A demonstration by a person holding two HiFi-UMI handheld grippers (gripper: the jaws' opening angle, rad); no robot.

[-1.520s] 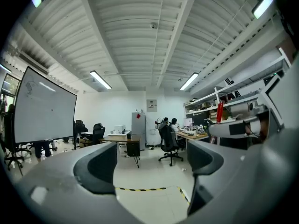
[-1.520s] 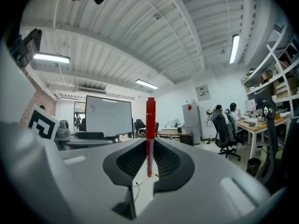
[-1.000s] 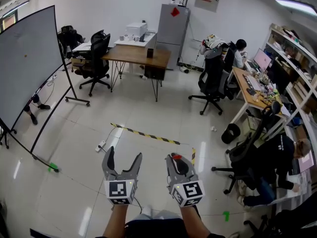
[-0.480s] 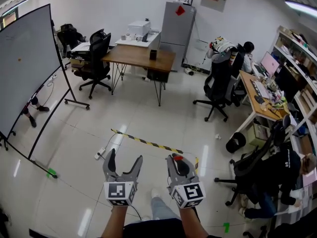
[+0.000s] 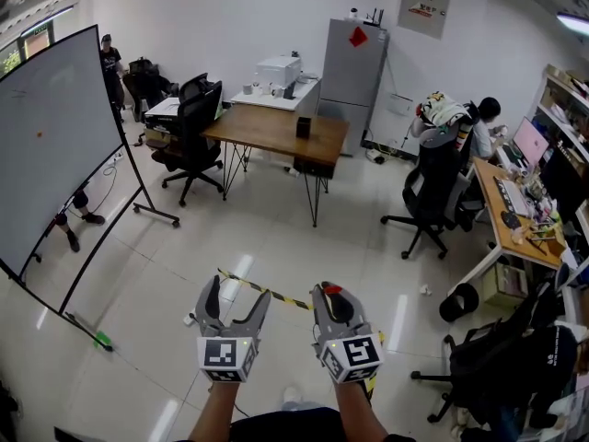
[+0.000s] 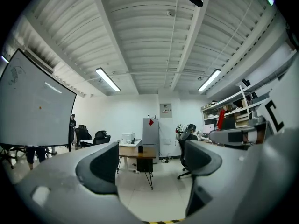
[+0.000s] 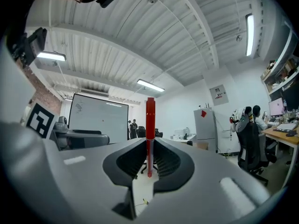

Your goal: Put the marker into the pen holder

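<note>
A red marker [image 7: 150, 125] stands upright between the pads of my right gripper [image 7: 149, 146], which is shut on it. In the head view its red end [image 5: 332, 290] pokes out at the tips of the right gripper [image 5: 329, 295]. My left gripper [image 5: 237, 291] is held beside it at the same height, open, with nothing between its fingers [image 6: 103, 167]. Both are carried above the white floor. A small dark container [image 5: 303, 127] stands on the wooden table [image 5: 267, 132] far ahead; whether it is the pen holder I cannot tell.
A large whiteboard [image 5: 55, 145] on a wheeled stand fills the left. Black office chairs [image 5: 195, 122] sit near the table and at right [image 5: 434, 178]. A grey fridge [image 5: 354, 63] stands at the back wall. Striped tape [image 5: 262, 290] crosses the floor. A seated person [image 5: 483, 127] works at the right desks.
The head view has moved forward and turned left: the table and fridge shifted right and the striped tape came closer. Both grippers kept their pose.
</note>
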